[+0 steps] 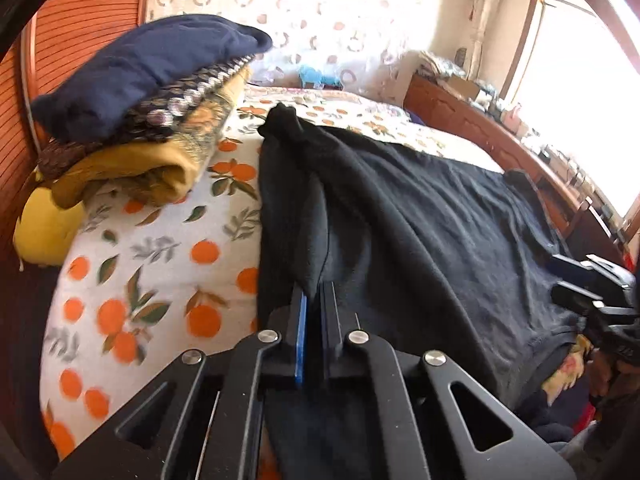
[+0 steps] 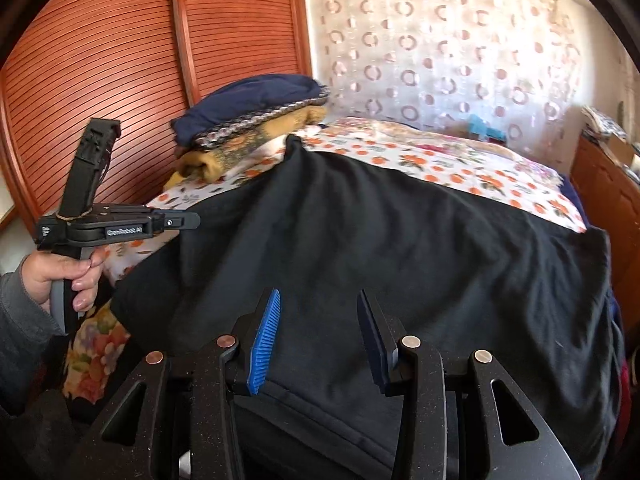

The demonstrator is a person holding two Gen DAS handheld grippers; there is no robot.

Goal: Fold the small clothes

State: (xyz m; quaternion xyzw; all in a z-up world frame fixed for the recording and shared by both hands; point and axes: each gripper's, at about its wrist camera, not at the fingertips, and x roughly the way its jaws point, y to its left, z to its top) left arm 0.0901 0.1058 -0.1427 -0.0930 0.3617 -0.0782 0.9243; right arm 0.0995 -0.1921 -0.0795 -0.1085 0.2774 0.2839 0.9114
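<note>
A black garment (image 1: 420,220) lies spread over the bed; it also fills the middle of the right wrist view (image 2: 380,240). My left gripper (image 1: 314,300) is shut on a fold of the black garment at its left edge, with cloth pinched between the blue pads. My left gripper also shows in the right wrist view (image 2: 188,221), held by a hand at the left. My right gripper (image 2: 320,320) is open, its jaws wide apart just above the garment's near hem. My right gripper also appears at the right edge of the left wrist view (image 1: 560,276).
A stack of folded clothes (image 1: 152,92) sits at the bed's far left corner, navy on top, yellow below. The bed has an orange-print sheet (image 1: 160,260). A red slatted wardrobe (image 2: 120,60) stands behind. A wooden bed frame (image 1: 500,140) runs along the right.
</note>
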